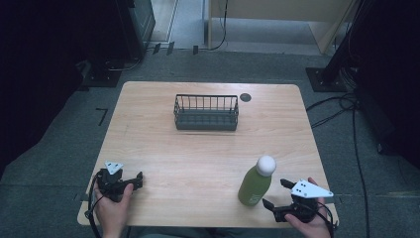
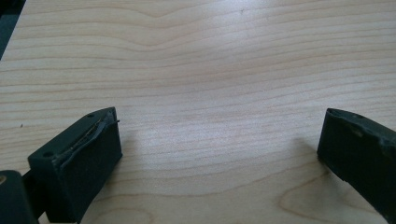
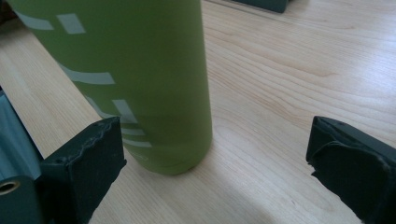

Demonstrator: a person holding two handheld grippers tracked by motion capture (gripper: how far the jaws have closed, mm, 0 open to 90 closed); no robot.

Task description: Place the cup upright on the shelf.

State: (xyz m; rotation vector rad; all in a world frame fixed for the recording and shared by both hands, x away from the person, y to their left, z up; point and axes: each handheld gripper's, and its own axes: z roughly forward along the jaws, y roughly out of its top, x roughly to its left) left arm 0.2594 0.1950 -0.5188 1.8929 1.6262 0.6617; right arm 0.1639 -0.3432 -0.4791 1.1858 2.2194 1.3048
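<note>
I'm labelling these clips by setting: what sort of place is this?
Probably a lab or recording room rather than a home: a lone wooden table on grey carpet, cables trailing across the floor, and dark equipment stands around it.

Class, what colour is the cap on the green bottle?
White; the bottle and its cap show best in the high view.

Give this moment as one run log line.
left tool: open, idle | right tool: open beside green bottle | basket: empty
</note>
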